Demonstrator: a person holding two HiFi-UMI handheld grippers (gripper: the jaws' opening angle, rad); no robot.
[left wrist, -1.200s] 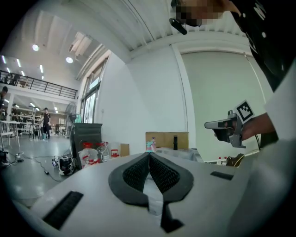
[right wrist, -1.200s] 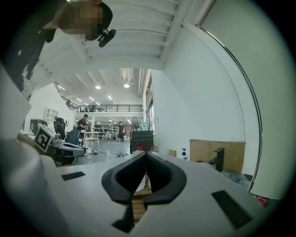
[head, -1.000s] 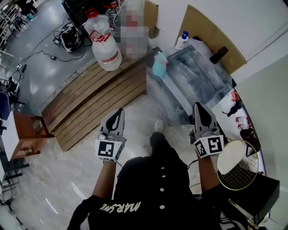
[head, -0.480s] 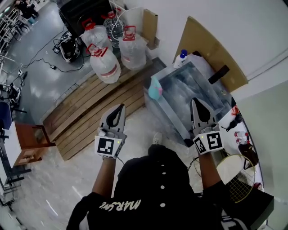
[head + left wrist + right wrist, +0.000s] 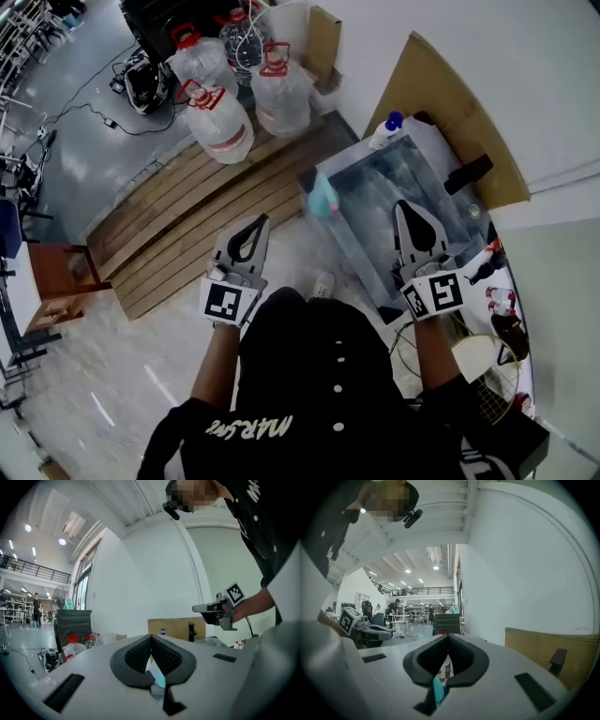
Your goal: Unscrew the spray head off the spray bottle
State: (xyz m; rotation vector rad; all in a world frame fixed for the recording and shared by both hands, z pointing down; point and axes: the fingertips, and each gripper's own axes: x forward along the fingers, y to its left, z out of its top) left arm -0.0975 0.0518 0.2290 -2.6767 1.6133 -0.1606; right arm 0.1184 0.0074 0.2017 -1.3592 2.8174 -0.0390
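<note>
A white spray bottle (image 5: pixel 385 130) with a blue head stands at the far corner of the shiny table (image 5: pixel 375 187); the left gripper view shows that spray bottle (image 5: pixel 162 632) small, just past the jaw tips. A turquoise object (image 5: pixel 323 195) sits at the table's near left corner. My left gripper (image 5: pixel 255 225) is held level over the floor, left of the table, shut and empty. My right gripper (image 5: pixel 405 208) reaches over the table's near part, also shut with nothing in it. Both sets of pads meet in the gripper views: left gripper (image 5: pixel 151 637), right gripper (image 5: pixel 448 637).
Three large water jugs (image 5: pixel 220 122) with red caps stand on wooden planks (image 5: pixel 187 216) at the left. A cardboard sheet (image 5: pixel 450 112) leans on the wall behind the table. A black item (image 5: pixel 469 173), small red-capped bottles (image 5: pixel 497 300) and a racket (image 5: pixel 478 366) lie to the right.
Both grippers and the person have moved forward toward the table; the right gripper now stands over its near edge. Both stay shut.
</note>
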